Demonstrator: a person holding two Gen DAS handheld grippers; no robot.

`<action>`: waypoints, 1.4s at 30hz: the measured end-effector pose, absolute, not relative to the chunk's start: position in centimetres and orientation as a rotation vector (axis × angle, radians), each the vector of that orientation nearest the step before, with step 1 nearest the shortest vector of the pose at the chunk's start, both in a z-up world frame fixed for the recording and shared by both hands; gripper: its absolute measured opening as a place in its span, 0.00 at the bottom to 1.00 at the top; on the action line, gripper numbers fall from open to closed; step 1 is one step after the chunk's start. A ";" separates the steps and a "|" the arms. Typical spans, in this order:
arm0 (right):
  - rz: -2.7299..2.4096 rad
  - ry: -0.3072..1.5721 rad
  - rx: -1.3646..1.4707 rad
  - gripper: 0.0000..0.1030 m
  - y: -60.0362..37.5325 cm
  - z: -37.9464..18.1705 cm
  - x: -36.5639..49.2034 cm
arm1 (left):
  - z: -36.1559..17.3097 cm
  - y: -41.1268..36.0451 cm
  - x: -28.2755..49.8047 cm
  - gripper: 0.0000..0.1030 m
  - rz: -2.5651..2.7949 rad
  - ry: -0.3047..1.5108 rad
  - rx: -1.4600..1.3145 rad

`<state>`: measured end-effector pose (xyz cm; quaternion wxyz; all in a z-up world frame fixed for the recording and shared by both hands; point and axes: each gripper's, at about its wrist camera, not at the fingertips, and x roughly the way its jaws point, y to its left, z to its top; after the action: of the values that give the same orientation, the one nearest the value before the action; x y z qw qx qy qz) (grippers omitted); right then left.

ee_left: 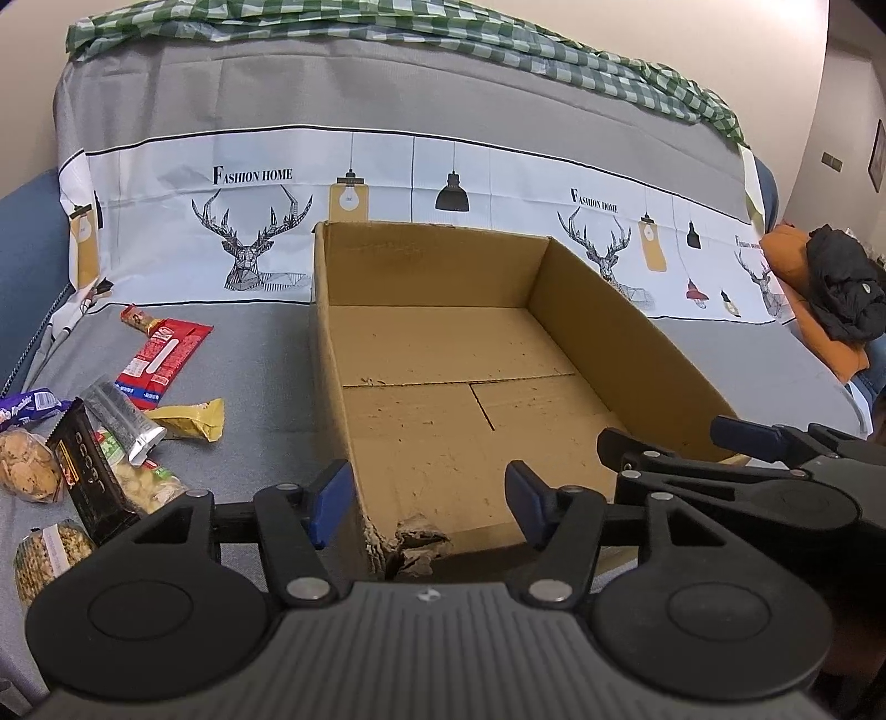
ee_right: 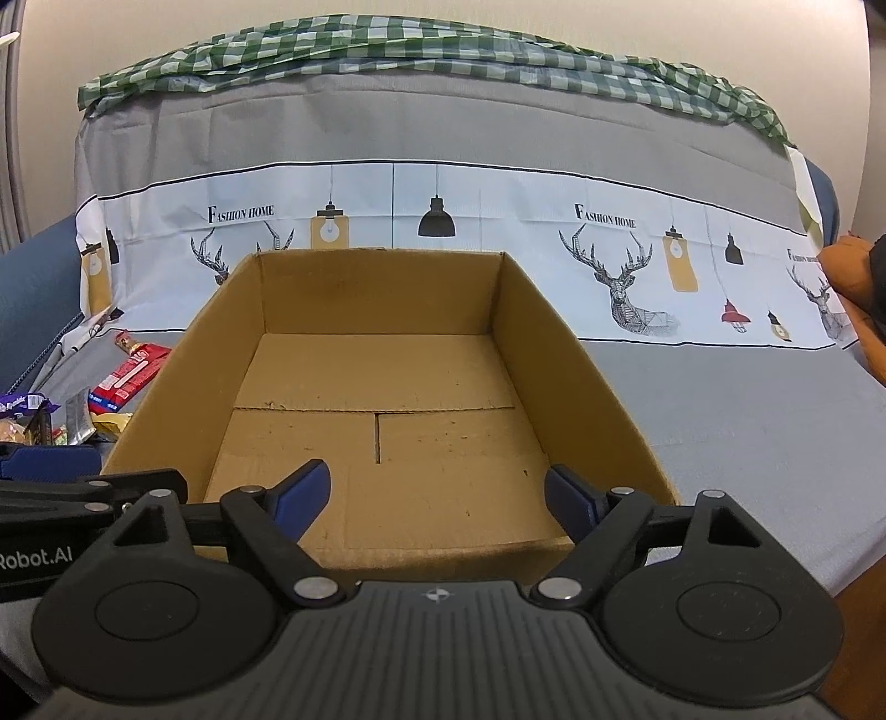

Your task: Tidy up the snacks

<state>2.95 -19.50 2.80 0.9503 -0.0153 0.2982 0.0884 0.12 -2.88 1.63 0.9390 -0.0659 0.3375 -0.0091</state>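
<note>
An empty open cardboard box [ee_left: 443, 360] sits on the grey sofa cover; it also fills the right wrist view [ee_right: 376, 387]. Snacks lie to its left: a red packet [ee_left: 163, 351], a yellow wrapper [ee_left: 191, 419], a silver pouch [ee_left: 119, 421], a black packet [ee_left: 88, 471], a purple packet [ee_left: 27, 407] and bags of nuts and biscuits [ee_left: 33, 465]. My left gripper [ee_left: 426, 501] is open and empty, straddling the box's torn near-left corner. My right gripper [ee_right: 440, 495] is open and empty over the box's near edge; it shows at the right of the left wrist view [ee_left: 692, 443].
The sofa back carries a deer-print cover [ee_left: 387, 183] and a green checked cloth [ee_left: 498, 33]. An orange cushion with a black garment [ee_left: 830, 288] lies at the far right. The red packet shows in the right wrist view [ee_right: 130, 374].
</note>
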 end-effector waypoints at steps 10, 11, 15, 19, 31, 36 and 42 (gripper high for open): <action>0.185 0.594 -0.054 0.75 -19.1 2.8 2.7 | 1.8 -3.1 -0.1 0.60 -0.022 0.673 -0.135; 0.185 0.590 -0.055 0.73 -19.1 2.8 2.7 | 1.8 -3.1 -0.1 0.57 -0.022 0.671 -0.134; 0.192 0.578 -0.049 0.66 -19.1 2.9 2.6 | 1.9 -3.1 -0.2 0.46 -0.029 0.658 -0.129; 0.199 0.579 -0.054 0.64 -18.9 2.9 2.5 | 2.0 -3.0 -0.3 0.45 -0.037 0.650 -0.137; 0.225 0.524 -0.097 0.62 -17.9 3.2 1.8 | 2.4 -2.4 -0.4 0.31 -0.057 0.638 -0.165; 0.228 0.483 -0.112 0.57 -17.6 3.3 1.5 | 2.6 -2.4 -0.4 0.24 -0.078 0.639 -0.171; 0.195 0.461 -0.106 0.57 -17.6 3.6 1.6 | 3.0 -2.1 -0.7 0.17 -0.124 0.634 -0.156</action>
<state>1.65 -17.61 3.55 0.9674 -0.0526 0.2281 0.0966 -0.68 -2.10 3.00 0.9454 -0.0767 0.3110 -0.0608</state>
